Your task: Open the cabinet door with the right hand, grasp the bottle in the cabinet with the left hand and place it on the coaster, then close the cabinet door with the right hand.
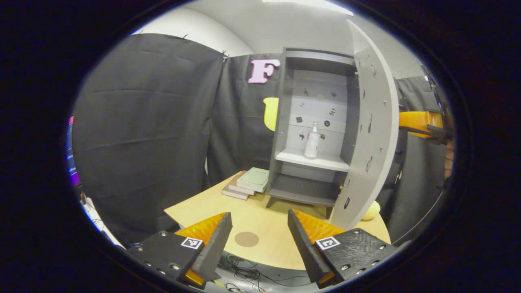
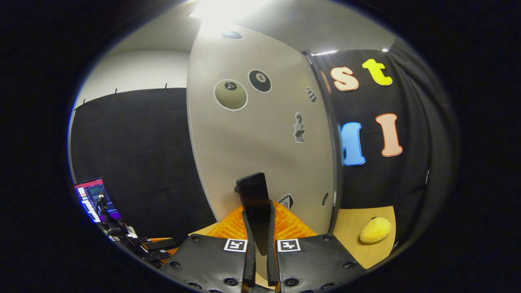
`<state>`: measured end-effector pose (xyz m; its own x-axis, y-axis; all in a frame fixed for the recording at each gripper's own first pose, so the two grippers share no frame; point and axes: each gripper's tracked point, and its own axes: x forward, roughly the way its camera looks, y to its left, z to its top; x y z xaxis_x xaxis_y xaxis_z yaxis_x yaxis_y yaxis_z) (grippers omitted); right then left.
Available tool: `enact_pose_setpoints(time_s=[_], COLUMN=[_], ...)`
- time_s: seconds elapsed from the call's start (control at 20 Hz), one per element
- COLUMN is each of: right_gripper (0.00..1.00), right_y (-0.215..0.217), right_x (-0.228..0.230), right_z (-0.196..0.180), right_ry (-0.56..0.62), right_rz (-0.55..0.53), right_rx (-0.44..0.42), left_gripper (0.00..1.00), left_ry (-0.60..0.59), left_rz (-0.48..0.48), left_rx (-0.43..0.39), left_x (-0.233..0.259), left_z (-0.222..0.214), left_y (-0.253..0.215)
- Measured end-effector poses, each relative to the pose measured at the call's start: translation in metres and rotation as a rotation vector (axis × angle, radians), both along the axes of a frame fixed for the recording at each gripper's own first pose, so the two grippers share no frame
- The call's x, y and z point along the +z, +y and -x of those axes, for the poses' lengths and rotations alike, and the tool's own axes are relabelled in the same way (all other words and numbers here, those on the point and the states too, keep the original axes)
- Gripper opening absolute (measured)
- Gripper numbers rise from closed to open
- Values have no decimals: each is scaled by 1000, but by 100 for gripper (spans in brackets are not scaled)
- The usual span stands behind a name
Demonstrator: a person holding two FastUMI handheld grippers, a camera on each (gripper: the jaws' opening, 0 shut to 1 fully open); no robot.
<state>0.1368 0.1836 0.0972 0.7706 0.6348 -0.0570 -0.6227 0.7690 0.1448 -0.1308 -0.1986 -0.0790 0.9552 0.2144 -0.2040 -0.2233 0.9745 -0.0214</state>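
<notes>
Pinching the flat black door handle (image 2: 255, 203) between both fingers, the right gripper (image 2: 259, 240) presses against the grey cabinet door's (image 2: 260, 138) outer face, which carries round ball stickers. A fuzzy yellow ball (image 2: 375, 230) lies on the light wooden table (image 2: 354, 221) to its right. The left gripper (image 1: 260, 240) hangs spread wide, gripping nothing, above the table edge; the round brown coaster (image 1: 246, 239) sits just ahead between its fingers. Farther ahead the grey cabinet (image 1: 313, 122) stands open, the clear bottle (image 1: 312, 140) upright on its white middle shelf (image 1: 313, 159), stacked books (image 1: 247, 184) left of it.

Ceiling glare, fisheye bending, perhaps dim
</notes>
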Motion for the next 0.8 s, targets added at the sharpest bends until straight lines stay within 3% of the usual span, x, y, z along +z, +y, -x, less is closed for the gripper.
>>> enact_pose_setpoints(time_s=[0.15, 0.3, 0.4, 0.5, 0.6, 0.65, 0.7, 0.8], right_gripper=[15, 5, 10, 9, 9, 14, 5, 9], right_y=[-22, -38, -40, -40, -53, -59, -64, -65], right_x=[3, 3, 3, 3, 3, 3, 2, -7], right_z=[-4, -11, -9, -11, -13, -12, -10, -6], right_ry=[3, 6, 16, 29, 9, 6, 14, 66], right_rz=[-3, 16, 2, -19, 9, 15, 3, -41], right_rx=[-109, -203, -248, -291, -368, -413, -451, -535], left_gripper=[84, 83, 87, 84, 84, 85, 83, 83], left_ry=[13, 28, 46, 48, 43, 41, 39, 32], left_rz=[-2, 46, 74, 100, 99, 94, 87, 72], left_rx=[-76, -176, -232, -294, -352, -379, -404, -450], left_x=[-7, -22, -29, -27, -18, -14, -11, -6], left_z=[-28, -59, -80, -97, -112, -121, -128, -143], left_y=[-16, -33, -35, -35, -23, -14, -4, 20])
